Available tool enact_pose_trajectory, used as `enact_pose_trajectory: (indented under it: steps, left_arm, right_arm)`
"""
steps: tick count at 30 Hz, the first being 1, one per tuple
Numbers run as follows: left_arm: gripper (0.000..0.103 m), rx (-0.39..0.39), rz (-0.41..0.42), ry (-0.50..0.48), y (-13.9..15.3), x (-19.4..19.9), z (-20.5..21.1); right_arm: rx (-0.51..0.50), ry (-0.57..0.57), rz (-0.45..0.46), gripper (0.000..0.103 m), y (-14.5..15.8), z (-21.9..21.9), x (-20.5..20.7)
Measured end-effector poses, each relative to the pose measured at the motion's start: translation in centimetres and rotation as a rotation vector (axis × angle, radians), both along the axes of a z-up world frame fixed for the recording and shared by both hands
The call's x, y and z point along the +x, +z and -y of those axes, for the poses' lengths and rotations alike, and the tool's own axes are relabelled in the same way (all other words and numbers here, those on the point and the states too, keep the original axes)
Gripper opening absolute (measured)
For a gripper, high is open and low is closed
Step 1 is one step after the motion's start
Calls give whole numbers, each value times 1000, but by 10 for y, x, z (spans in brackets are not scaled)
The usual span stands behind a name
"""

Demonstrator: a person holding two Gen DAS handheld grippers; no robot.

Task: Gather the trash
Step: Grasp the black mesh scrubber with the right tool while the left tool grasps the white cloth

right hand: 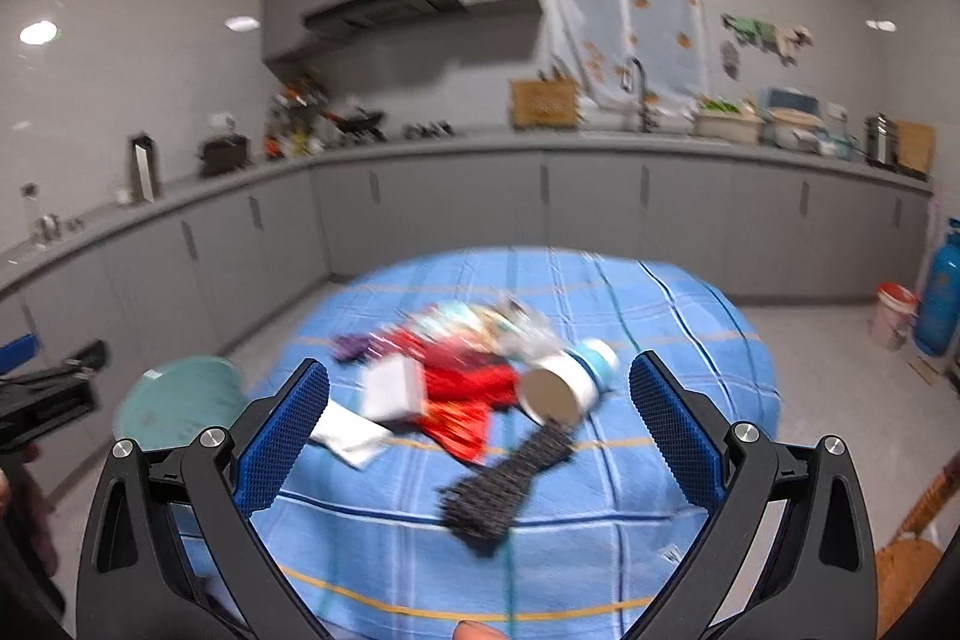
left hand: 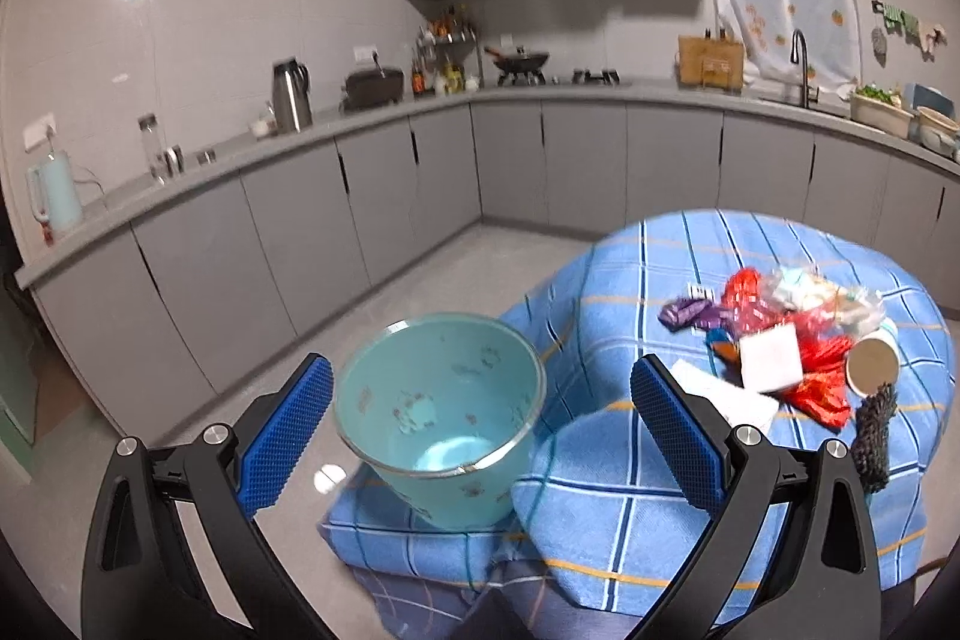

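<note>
My left tongs (left hand: 480, 418) gaped wide and empty around the teal bin (left hand: 441, 418) at lower centre. My right tongs (right hand: 480, 421) gaped empty too, over the trash pile (right hand: 456, 376) mid-frame on the blue-checked worktop (right hand: 660, 460).

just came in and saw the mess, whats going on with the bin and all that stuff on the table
A person holds a two-finger gripper in each hand over a table with a blue plaid cloth. The left gripper is open, its fingers either side of an empty teal bin beside the table. The right gripper is open too, hovering over a trash pile: red wrappers, a tipped paper cup, a white packet and a dark knitted piece. Nothing is gripped yet.
</note>
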State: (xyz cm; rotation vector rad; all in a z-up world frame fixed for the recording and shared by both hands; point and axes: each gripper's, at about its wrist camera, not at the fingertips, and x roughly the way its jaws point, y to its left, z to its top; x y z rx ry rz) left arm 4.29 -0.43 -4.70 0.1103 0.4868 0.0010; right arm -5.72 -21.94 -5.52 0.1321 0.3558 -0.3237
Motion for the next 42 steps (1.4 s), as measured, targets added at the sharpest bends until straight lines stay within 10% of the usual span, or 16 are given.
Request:
enact_pose_trajectory:
  steps: [17, 34, 40, 42]
  left_arm:
    - [98, 23, -188, -178, -77, 77, 86]
    - [96, 31, -321, -278, -117, 113, 143]
    - [64, 18, -334, -338, -120, 105, 146]
    - [37, 7, -339, -365, -117, 100, 147]
  right_arm:
    - [103, -102, -224, 83, -91, 48, 66]
    - [153, 23, -298, 33, -117, 44, 84]
    - [148, 41, -286, 31, -115, 43, 80]
    - [140, 48, -283, 30, -113, 39, 81]
